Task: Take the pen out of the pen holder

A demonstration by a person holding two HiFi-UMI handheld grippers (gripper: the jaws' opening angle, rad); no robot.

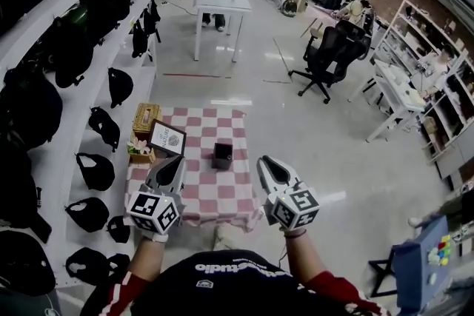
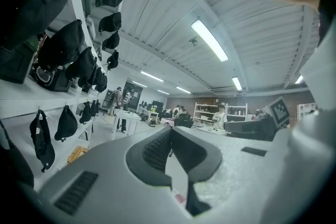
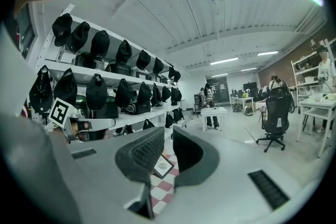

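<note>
Both grippers are up and level, side by side over the near edge of the low table [image 1: 200, 192] with the red-and-white checked cloth. The left gripper [image 1: 178, 160] has its tips pressed together with nothing between them. The right gripper [image 1: 264, 161] shows a narrow slit between its ribbed pads, and it's empty too; through the slit you see only the cloth. The pen holder [image 1: 221, 155], a dark square cup, stands on the cloth a little right of centre, about halfway between the near and far edges. It's beyond both sets of tips and clear of them. I can't make out the pen inside it from here, it's too small. Just left of the holder a framed card [image 1: 167, 138] leans near the left edge, and a wicker box [image 1: 146, 119] sits at the far left corner.
</note>
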